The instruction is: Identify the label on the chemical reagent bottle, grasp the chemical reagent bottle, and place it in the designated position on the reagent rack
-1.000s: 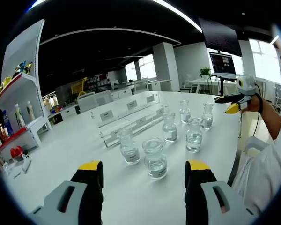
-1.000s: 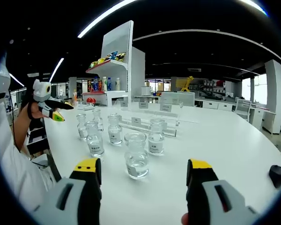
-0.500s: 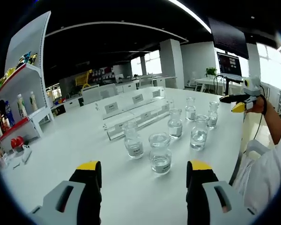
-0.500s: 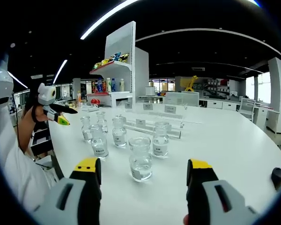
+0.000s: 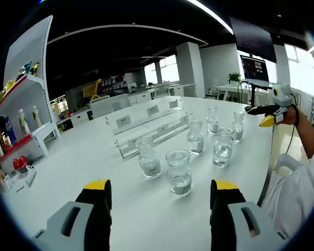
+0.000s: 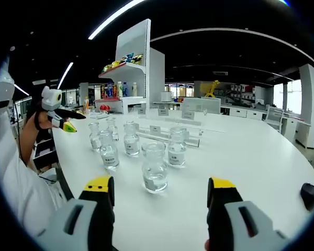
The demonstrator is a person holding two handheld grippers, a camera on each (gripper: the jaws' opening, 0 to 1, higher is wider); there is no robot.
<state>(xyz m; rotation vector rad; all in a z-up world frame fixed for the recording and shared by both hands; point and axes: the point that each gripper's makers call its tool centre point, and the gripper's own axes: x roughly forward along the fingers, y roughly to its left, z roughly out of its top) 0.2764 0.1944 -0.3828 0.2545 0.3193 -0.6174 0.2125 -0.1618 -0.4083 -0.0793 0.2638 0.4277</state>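
While unheld on the table [image 5: 63,172], six reagent bottles [image 5: 179,172].

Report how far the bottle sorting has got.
Done: nothing visible; all six reagent bottles stand on the white table, and no bottle is seen on the clear rack. In hand: left gripper and right gripper are open and empty. Left: grasping and placing.
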